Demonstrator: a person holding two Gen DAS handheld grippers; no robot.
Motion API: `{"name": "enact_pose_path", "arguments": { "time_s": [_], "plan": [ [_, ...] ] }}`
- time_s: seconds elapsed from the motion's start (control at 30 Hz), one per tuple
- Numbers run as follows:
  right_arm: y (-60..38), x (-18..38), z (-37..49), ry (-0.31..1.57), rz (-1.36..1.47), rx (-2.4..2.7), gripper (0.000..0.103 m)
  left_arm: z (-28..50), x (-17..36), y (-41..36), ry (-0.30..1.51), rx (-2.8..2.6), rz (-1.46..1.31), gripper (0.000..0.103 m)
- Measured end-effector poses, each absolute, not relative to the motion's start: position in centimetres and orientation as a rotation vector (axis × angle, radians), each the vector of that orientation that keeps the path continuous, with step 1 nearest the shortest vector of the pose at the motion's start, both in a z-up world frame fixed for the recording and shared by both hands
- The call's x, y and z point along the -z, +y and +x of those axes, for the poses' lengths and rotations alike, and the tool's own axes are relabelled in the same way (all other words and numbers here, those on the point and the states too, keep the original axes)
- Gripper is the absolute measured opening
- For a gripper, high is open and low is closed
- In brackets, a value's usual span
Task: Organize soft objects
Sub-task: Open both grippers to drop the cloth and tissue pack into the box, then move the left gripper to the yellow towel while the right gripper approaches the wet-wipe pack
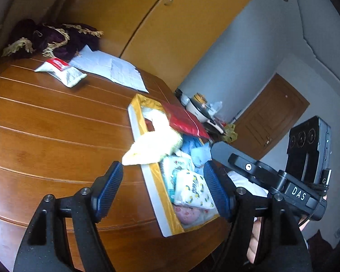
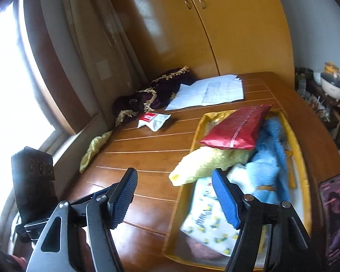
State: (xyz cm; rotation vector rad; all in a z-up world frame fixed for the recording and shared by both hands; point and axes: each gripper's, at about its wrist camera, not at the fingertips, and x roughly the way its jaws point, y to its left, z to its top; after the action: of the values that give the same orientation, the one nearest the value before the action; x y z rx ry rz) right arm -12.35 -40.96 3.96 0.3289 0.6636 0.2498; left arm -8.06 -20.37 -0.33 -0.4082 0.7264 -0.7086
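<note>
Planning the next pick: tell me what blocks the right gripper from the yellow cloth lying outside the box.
Nothing visible does. The right gripper is open, and only bare table lies between it and the yellow cloth at the window-side edge.

Left tongs [image 1: 163, 189] open, empty, above table [image 1: 56, 124]; yellow cloth [image 1: 154, 144] draped over box [image 1: 145, 176] rim.

White capital letters "DAS" [image 1: 298, 193] stood on a small black label on the other hand-held gripper's black body, seen at the right edge of the left wrist view. A single pale "G" [image 1: 323, 180] showed on a small black plug just above that label. The lemon-patterned white packet [image 1: 193, 190] in the yellow-lined box bore cursive lettering too blurred to read. Printing on the red-and-white pouch [image 1: 56, 64] and the paper sheets [image 2: 222, 89] on the surface could not be read.
</note>
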Motion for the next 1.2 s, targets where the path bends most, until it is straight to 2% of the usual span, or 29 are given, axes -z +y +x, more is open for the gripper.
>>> {"name": "enact_pose_path", "arguments": {
  "time_s": [0.2,0.43,0.7,1.13,1.2],
  "plan": [
    [-34.9,-4.6,-8.6,0.704,0.319,-0.37,0.07,-6.3,-0.7,-12.7,0.65,0.488,-0.503,0.073],
    [-29.3,-5.2,-3.3,0.758,0.357,-0.477,0.07,-6.3,-1.2,-6.8,0.612,0.286,-0.487,0.073],
    [-24.9,-4.8,3.1,0.781,0.435,-0.5,0.07,-1.1,-2.2,-3.1,0.661,-0.007,-0.293,0.073],
    [-24.6,-0.2,6.1,0.832,0.421,-0.371,0.071,13.2,5.4,-4.3,0.847,-0.318,0.101,0.072],
    [-24.5,0.1,6.2,0.841,0.414,-0.369,0.071,13.9,6.5,-4.2,0.857,-0.375,0.123,0.062]
  ]
}}
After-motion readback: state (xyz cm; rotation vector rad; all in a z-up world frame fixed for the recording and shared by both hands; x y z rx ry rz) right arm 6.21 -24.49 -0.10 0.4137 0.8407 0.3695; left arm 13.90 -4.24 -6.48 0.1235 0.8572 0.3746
